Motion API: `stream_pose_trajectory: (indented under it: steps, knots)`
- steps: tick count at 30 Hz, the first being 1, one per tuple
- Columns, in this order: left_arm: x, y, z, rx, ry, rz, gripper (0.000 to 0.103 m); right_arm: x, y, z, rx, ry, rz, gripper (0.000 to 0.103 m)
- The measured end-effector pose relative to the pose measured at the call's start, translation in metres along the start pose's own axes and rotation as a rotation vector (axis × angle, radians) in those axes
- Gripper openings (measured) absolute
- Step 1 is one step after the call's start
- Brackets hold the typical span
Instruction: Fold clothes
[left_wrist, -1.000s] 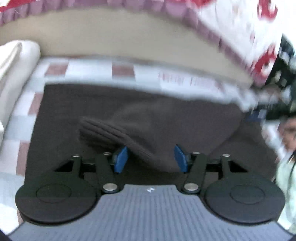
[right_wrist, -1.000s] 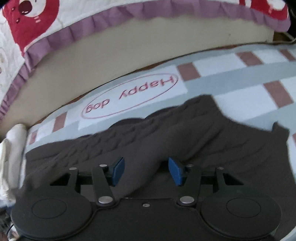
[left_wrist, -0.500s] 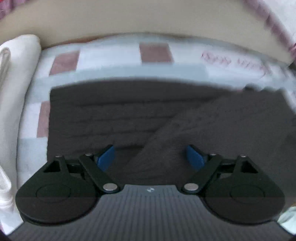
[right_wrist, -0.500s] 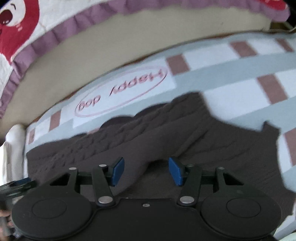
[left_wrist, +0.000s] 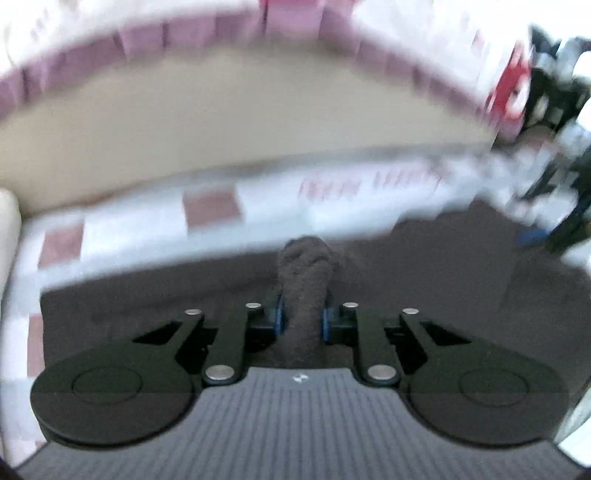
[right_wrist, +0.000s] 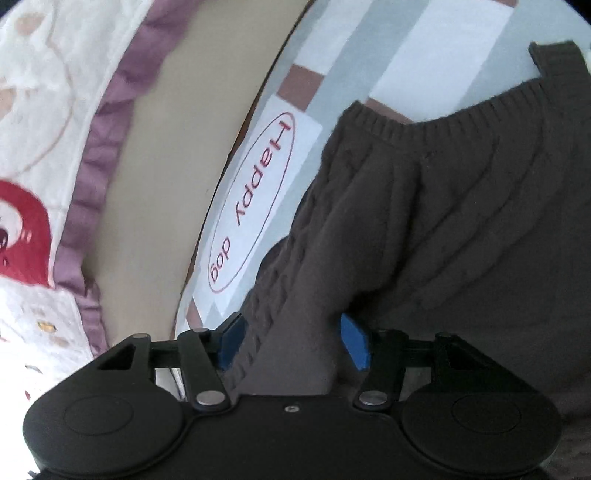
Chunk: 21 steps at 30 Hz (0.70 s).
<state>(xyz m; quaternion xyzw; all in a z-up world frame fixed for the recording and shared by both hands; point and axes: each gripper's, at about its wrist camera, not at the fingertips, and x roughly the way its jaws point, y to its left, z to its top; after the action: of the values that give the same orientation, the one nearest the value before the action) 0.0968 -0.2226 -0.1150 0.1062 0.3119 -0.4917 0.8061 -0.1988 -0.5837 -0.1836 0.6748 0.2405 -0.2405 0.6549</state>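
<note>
A dark brown cable-knit sweater (right_wrist: 461, 221) lies spread on a checked bed sheet (right_wrist: 424, 48). In the left wrist view, my left gripper (left_wrist: 301, 319) is shut on a bunched fold of the sweater (left_wrist: 304, 273), which sticks up between the blue pads. In the right wrist view, my right gripper (right_wrist: 291, 341) has its blue pads apart on either side of a raised ridge of the sweater; the pads touch the fabric on both sides. The right gripper also shows blurred at the far right of the left wrist view (left_wrist: 554, 206).
A beige bed edge (left_wrist: 240, 122) and a white quilt with a purple frill (right_wrist: 107, 110) run along the far side. A "Happy dog" label (right_wrist: 255, 206) is printed on the sheet. A white folded cloth (left_wrist: 7, 221) lies at the left.
My left gripper has closed on a fold of the sweater and its view has swung. My right gripper has rolled sideways, with the sweater ridge still between its pads.
</note>
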Motion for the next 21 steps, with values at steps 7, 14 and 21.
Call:
stream_pose_trajectory:
  steps: [7,14,21]
  knots:
    - [-0.102,-0.047,0.012,0.083,-0.376,-0.221,0.013,0.002,-0.016,0.009,0.067,-0.096,-0.006,0.067]
    - [-0.133,-0.076,-0.057,0.301,-0.139,-0.441,0.013,-0.023,-0.031,0.025,0.129,-0.162,0.096,0.067]
    - [-0.145,-0.101,-0.089,0.326,-0.041,-0.422,0.013,-0.044,-0.055,0.037,0.154,-0.170,0.107,0.071]
